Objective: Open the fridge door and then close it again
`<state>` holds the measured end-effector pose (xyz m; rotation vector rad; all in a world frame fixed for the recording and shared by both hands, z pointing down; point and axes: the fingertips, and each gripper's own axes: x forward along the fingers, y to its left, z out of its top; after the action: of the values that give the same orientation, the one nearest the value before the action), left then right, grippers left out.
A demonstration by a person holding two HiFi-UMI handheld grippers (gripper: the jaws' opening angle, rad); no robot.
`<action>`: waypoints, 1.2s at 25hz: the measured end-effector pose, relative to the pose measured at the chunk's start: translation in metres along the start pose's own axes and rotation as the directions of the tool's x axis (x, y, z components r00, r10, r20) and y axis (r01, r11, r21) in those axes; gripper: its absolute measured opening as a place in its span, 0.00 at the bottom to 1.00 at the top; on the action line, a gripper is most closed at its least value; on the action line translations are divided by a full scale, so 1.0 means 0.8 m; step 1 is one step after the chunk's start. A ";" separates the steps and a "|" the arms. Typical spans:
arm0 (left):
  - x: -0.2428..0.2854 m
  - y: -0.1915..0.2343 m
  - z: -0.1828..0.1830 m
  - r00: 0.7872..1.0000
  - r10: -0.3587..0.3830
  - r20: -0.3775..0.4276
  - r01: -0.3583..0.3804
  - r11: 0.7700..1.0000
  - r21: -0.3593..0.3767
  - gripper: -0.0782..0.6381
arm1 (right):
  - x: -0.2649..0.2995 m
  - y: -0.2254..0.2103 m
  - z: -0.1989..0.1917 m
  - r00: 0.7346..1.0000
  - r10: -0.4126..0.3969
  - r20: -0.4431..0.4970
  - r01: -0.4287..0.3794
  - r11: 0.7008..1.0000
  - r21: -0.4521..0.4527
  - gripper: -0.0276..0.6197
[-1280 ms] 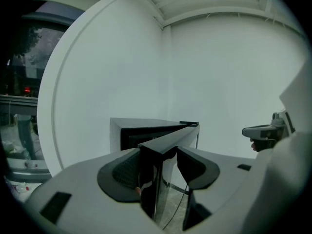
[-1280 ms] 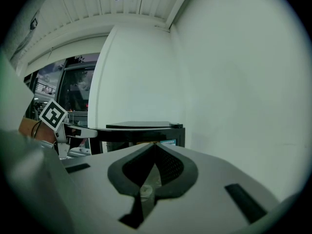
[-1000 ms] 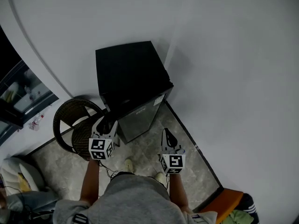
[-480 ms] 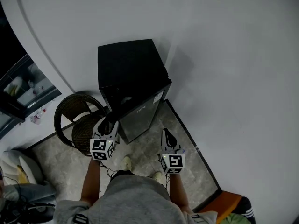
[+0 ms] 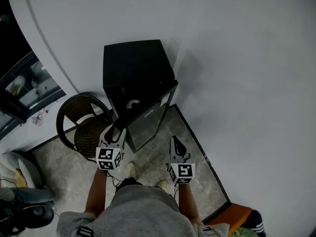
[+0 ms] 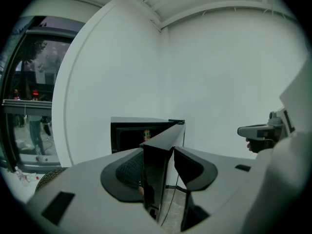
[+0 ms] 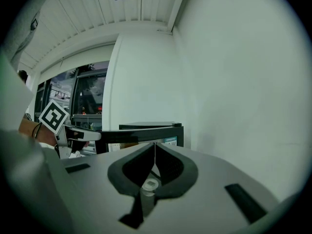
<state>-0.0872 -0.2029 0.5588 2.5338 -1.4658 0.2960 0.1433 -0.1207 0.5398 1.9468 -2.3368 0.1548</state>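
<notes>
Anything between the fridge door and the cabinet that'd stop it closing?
Nothing visible in the gap. Wicker chair sits left of the fridge, outside the swing. The left tool straddles the fridge door at its edge, jaws closing.

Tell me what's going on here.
A person stands at a small black fridge in the corner of a room, with a gripper in each hand. The fridge door is partly open. The left gripper has the door's free edge between its jaws, which are closing. The right gripper is shut and empty, clear of the door.
</notes>
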 end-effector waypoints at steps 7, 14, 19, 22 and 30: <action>-0.018 -0.030 -0.006 1.000 0.003 0.010 -0.003 1.000 -0.008 0.38 | -0.034 -0.010 -0.007 1.000 0.002 -0.002 -0.002 1.000 0.001 0.08; -0.030 -0.061 -0.011 1.000 -0.013 0.017 0.013 1.000 -0.009 0.38 | -0.058 -0.019 -0.015 1.000 0.010 -0.012 -0.010 1.000 -0.002 0.08; -0.039 -0.086 -0.013 0.999 -0.025 0.022 0.025 0.999 -0.019 0.38 | -0.073 -0.021 -0.019 1.000 0.024 -0.015 -0.025 1.000 -0.006 0.08; -0.044 -0.100 -0.015 0.999 -0.032 0.030 0.033 0.999 -0.018 0.37 | -0.083 -0.025 -0.021 0.999 0.027 -0.017 -0.027 1.000 -0.008 0.08; -0.053 -0.147 -0.022 0.998 -0.052 0.045 0.053 0.998 -0.020 0.35 | -0.109 -0.042 -0.025 0.999 0.030 -0.013 -0.030 0.999 -0.017 0.08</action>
<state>-0.0071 -0.1054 0.5558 2.5733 -1.4075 0.2161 0.1925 -0.0392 0.5485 1.8977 -2.3524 0.1480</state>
